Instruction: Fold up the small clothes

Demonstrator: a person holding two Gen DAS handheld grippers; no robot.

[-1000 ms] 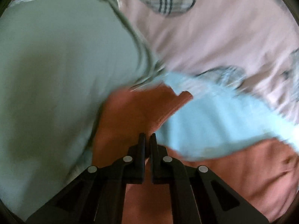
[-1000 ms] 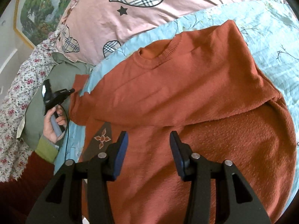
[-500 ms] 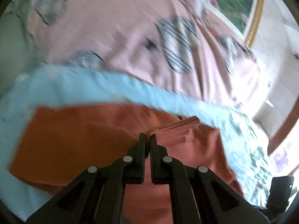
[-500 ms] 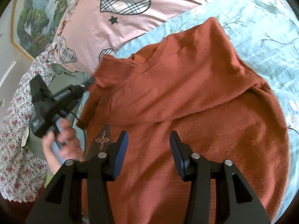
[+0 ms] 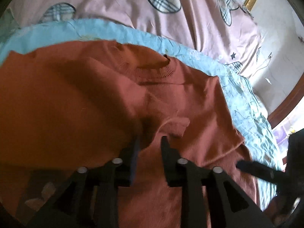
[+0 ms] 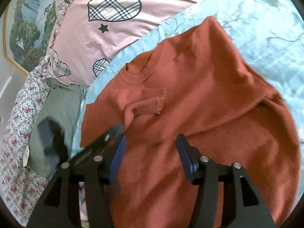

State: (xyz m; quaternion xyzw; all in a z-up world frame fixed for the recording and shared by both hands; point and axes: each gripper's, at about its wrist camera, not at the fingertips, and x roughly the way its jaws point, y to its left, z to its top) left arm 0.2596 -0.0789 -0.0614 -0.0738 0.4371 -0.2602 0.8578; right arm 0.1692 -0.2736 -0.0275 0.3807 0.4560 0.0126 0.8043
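On the pale blue quilted bed cover (image 6: 266, 38), the left claw (image 5: 150, 142) opens, releasing the rust-orange knitted sweater's (image 6: 209, 95) folded-in sleeve cuff (image 6: 150, 105); right claw (image 6: 151, 144), opening and empty, likely folds the opposite side next.

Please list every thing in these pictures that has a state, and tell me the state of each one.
Sweater: lying on the blue blanket, partly folded.
Sleeve cuff: laid across the chest, below the collar.
Left gripper: jaws opening, sleeve fabric lies between them, not pinched.
Right gripper: jaws opening, nothing gripped, over the sweater.
Green garment: lying beside the blanket, not folded neatly.
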